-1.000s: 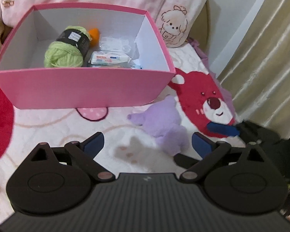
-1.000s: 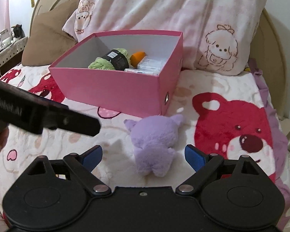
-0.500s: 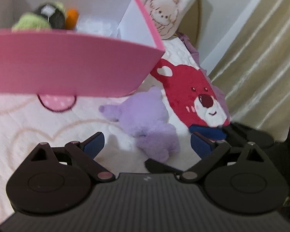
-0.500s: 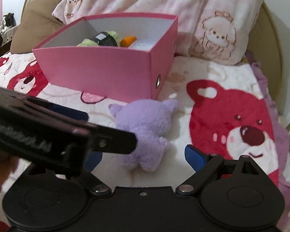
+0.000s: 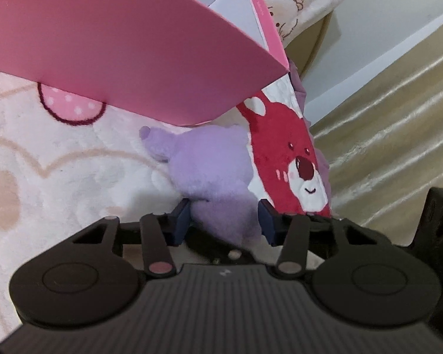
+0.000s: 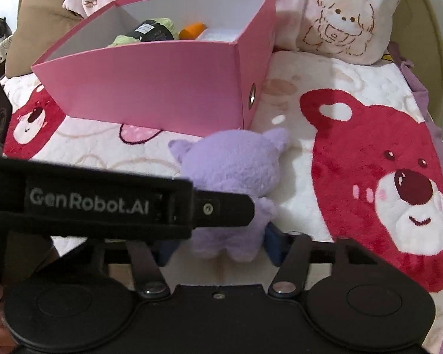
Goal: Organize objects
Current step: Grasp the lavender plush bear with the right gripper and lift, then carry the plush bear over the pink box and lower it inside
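- Both grippers had closed in on the purple plush toy (image 6: 230, 183) since a second earlier.
- Left gripper (image 5: 224, 224) jaws pressed the toy's lower body.
- Right gripper (image 6: 218, 246) jaws squeezed its base.
- It lay on the bed blanket (image 6: 310, 124), just beside the pink box (image 6: 150, 88).

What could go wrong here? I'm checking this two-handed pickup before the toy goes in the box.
1. Both the left gripper and right gripper close on the lower end of the purple plush toy; they may collide or pull against each other.
2. The toy lies close to the pink box; lifting could nudge its wall.
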Tool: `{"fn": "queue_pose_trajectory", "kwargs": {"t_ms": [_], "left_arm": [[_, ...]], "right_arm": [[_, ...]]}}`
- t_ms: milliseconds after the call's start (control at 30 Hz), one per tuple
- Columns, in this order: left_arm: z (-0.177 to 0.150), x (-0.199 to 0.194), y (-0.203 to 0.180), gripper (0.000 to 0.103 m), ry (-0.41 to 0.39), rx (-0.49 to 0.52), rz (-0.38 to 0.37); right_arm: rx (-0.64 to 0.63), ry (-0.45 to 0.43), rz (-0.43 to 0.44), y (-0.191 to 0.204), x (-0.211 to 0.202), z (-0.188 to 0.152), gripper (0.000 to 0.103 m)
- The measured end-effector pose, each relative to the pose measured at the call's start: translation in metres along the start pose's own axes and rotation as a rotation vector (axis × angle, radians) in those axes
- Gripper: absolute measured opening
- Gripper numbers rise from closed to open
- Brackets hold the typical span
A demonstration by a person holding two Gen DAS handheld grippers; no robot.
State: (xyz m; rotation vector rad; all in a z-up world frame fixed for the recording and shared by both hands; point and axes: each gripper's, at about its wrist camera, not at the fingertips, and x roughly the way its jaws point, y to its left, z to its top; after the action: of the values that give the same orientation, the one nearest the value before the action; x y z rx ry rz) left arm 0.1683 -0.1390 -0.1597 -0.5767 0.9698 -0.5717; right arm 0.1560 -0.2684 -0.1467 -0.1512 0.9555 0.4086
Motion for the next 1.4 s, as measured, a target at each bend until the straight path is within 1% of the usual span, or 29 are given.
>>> {"fn": "queue_pose_trajectory", "kwargs": {"t_ms": [67,133,200,233,333,433,467,533,600,667,733,800,867,933,967,1000,1067,1167,1400], "left_arm": [[-0.001,-0.006,0.001,0.046,-0.005,0.003,0.004],[-0.003,-0.016,0.002,0.041,-0.029,-0.003,0.027],[-0.006,-0.028,0.005,0.039,-0.04,-0.037,0.018],[-0.007,-0.033,0.007,0.038,-0.04,-0.037,0.018],[-0.015,-0.047,0.009,0.038,-0.039,-0.022,0.054],[-0.017,-0.054,0.015,0.038,-0.009,-0.033,0.084],[-0.017,-0.055,0.018,0.039,-0.004,-0.036,0.089],[-0.016,-0.055,0.019,0.039,0.006,-0.023,0.137],[-0.015,-0.056,0.021,0.04,-0.007,-0.03,0.139],[-0.013,-0.055,0.02,0.04,-0.017,-0.047,0.14],[-0.012,-0.052,0.017,0.041,-0.024,-0.029,0.157],[-0.012,-0.049,0.018,0.046,-0.022,-0.027,0.136],[-0.012,-0.046,0.023,0.047,-0.008,-0.053,0.121],[-0.013,-0.044,0.027,0.045,-0.011,-0.063,0.106],[-0.014,-0.044,0.028,0.043,-0.011,-0.061,0.105],[-0.014,-0.044,0.029,0.039,-0.01,-0.059,0.106],[-0.017,-0.042,0.03,0.037,0.002,-0.051,0.101],[-0.019,-0.044,0.028,0.037,-0.002,-0.031,0.102],[-0.019,-0.056,0.019,0.036,0.029,-0.016,0.127]], "right_arm": [[0.024,-0.002,0.024,0.001,-0.003,0.0,0.052],[0.044,0.001,0.053,0.003,-0.006,0.001,0.051],[0.063,0.001,0.077,0.007,-0.012,0.0,0.05],[0.077,0.005,0.092,0.007,-0.013,0.0,0.05],[0.127,0.038,0.141,0.014,-0.013,-0.002,0.049],[0.061,0.075,0.132,0.031,-0.009,-0.006,0.05],[0.056,0.084,0.131,0.034,-0.007,-0.007,0.053],[0.058,0.095,0.13,0.034,-0.004,-0.008,0.058],[0.059,0.079,0.12,0.033,-0.004,-0.009,0.065],[0.048,0.053,0.113,0.033,-0.005,-0.007,0.067],[0.049,0.035,0.111,0.032,-0.004,-0.006,0.071],[0.046,0.027,0.116,0.031,-0.003,-0.004,0.072],[0.035,0.02,0.107,0.032,0.0,-0.004,0.072],[0.026,0.009,0.107,0.033,0.002,-0.004,0.072],[0.02,0.01,0.111,0.034,0.003,-0.004,0.068],[0.013,0.021,0.119,0.034,0.004,-0.004,0.062],[0.0,0.045,0.106,0.036,0.007,-0.005,0.061],[-0.016,0.04,0.106,0.039,0.005,-0.007,0.059],[0.015,0.058,0.129,0.042,-0.006,-0.008,0.057]]}}
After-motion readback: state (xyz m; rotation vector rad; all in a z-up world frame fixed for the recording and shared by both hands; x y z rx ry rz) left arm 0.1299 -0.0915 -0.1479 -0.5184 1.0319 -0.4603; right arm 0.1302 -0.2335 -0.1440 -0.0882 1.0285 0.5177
